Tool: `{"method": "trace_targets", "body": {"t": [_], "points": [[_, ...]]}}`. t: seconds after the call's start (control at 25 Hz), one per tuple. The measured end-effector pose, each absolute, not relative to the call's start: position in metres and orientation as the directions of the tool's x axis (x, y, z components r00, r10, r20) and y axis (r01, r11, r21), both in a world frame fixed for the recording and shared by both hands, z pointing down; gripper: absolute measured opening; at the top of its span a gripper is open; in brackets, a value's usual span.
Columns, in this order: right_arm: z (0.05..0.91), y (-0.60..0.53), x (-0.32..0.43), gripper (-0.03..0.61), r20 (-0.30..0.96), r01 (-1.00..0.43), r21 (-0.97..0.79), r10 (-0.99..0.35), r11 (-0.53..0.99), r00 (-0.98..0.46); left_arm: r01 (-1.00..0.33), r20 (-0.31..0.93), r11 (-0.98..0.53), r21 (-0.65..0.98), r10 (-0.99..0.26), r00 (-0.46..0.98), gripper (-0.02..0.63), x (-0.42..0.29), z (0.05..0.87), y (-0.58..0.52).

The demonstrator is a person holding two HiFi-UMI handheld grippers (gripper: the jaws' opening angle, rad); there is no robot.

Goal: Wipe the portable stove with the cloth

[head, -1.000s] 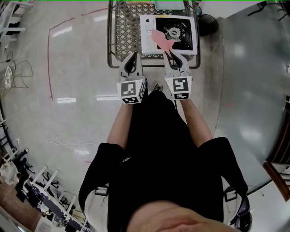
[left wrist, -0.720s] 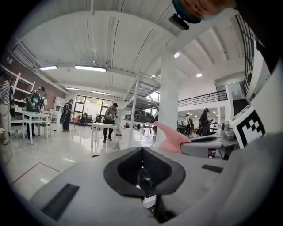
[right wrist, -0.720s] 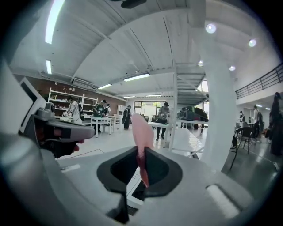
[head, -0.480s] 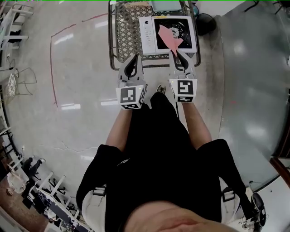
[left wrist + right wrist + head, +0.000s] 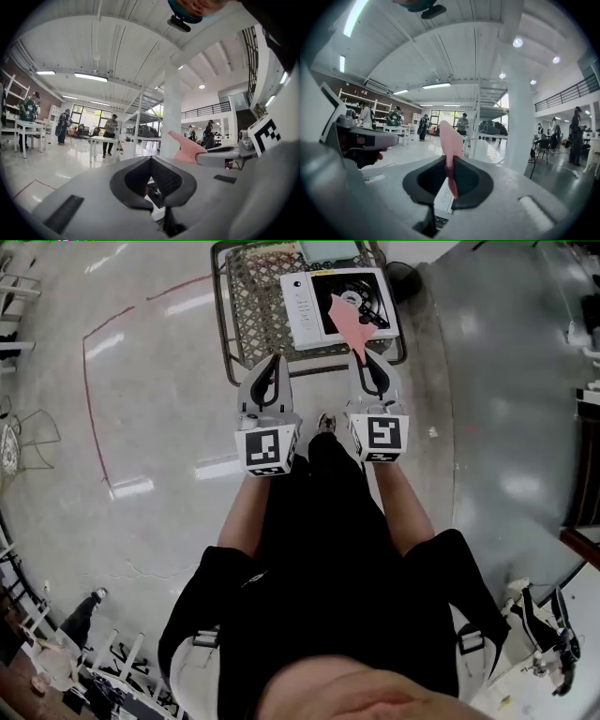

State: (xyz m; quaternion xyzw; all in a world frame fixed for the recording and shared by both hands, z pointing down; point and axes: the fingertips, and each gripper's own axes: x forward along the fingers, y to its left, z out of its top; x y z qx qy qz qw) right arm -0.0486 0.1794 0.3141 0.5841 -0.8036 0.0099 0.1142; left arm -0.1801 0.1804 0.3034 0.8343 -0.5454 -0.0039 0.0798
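Observation:
The portable stove (image 5: 305,301), white with a black burner well, sits on a metal mesh table (image 5: 246,296) at the top of the head view. My right gripper (image 5: 366,360) is shut on a pink cloth (image 5: 349,320) that hangs over the stove's near edge. In the right gripper view the cloth (image 5: 451,138) stands pinched between the jaws of the right gripper (image 5: 449,161), with the stove's white panel (image 5: 442,197) showing below. My left gripper (image 5: 270,367) is level beside it, shut and holding nothing. In its own view the left gripper (image 5: 151,161) has its tips together.
A green object (image 5: 330,251) lies behind the stove. Red tape (image 5: 87,399) marks the polished floor to the left. My shoe (image 5: 325,423) is under the table's near edge. A white column (image 5: 172,108) and several people at far tables show in the gripper views.
Both grippers have risen and drawn back toward me side by side. The pink cloth came off the burner with the right gripper and now hangs at the stove's near edge.

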Motion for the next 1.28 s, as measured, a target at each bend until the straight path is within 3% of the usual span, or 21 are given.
{"method": "trace_targets", "body": {"t": [0.36, 1.28], "points": [[0.236, 0.222, -0.032, 0.035, 0.067, -0.957, 0.15, -0.968, 0.248, -0.241, -0.883, 0.057, -0.446, 0.148, -0.887, 0.458, 0.0, -0.17, 0.258, 0.212], [0.233, 0.226, -0.009, 0.034, 0.087, -0.949, 0.135, -0.958, 0.284, -0.274, -0.864, 0.009, -0.487, 0.125, -0.871, 0.492, 0.0, -0.11, 0.231, 0.209]]}}
